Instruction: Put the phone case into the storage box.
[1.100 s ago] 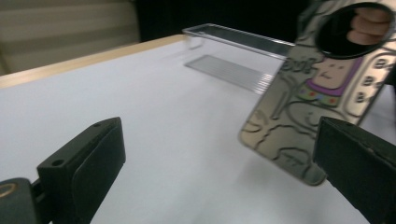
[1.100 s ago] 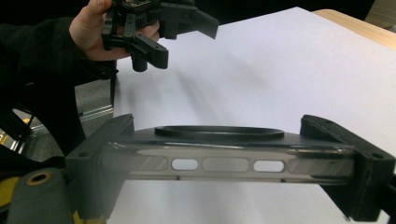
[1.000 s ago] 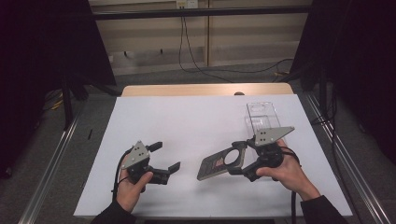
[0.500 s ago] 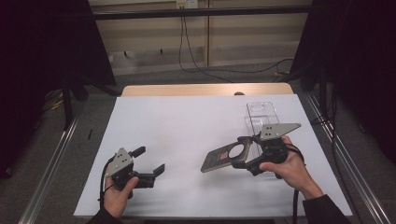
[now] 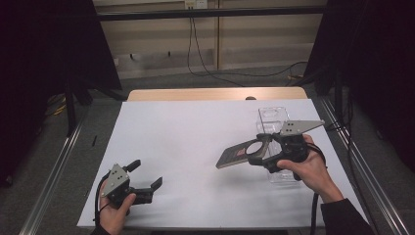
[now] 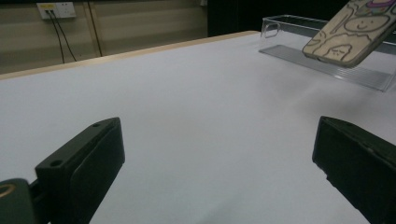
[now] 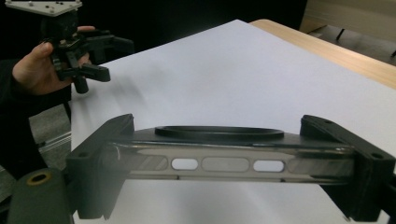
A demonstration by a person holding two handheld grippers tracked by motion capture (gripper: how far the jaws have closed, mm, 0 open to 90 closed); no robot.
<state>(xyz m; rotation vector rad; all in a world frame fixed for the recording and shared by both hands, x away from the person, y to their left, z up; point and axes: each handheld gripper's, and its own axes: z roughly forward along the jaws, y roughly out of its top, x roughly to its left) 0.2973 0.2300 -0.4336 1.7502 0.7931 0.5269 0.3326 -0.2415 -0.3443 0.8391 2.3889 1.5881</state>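
Note:
A dark phone case (image 5: 234, 157) with a round ring on it hangs tilted above the white table sheet (image 5: 195, 132). My right gripper (image 5: 260, 151) is shut on one end of it. In the right gripper view the gripper (image 7: 224, 161) has its jaws clamped on the case (image 7: 219, 164), whose edge shows slotted cut-outs. From the left gripper view the case's other face (image 6: 351, 33) carries cartoon drawings. My left gripper (image 5: 146, 174) is held low at the front left of the sheet, open and with nothing in it (image 6: 219, 163).
A clear plastic tray (image 5: 273, 117) lies at the right side of the sheet, under and behind my right hand (image 5: 308, 169); it appears again (image 6: 327, 63) in the left gripper view. A wooden table edge (image 5: 195, 94) runs along the back. Metal rails (image 5: 54, 171) flank both sides.
My left gripper has drawn back toward the front left corner. My right gripper has lifted the phone case a little and carried it slightly away from me.

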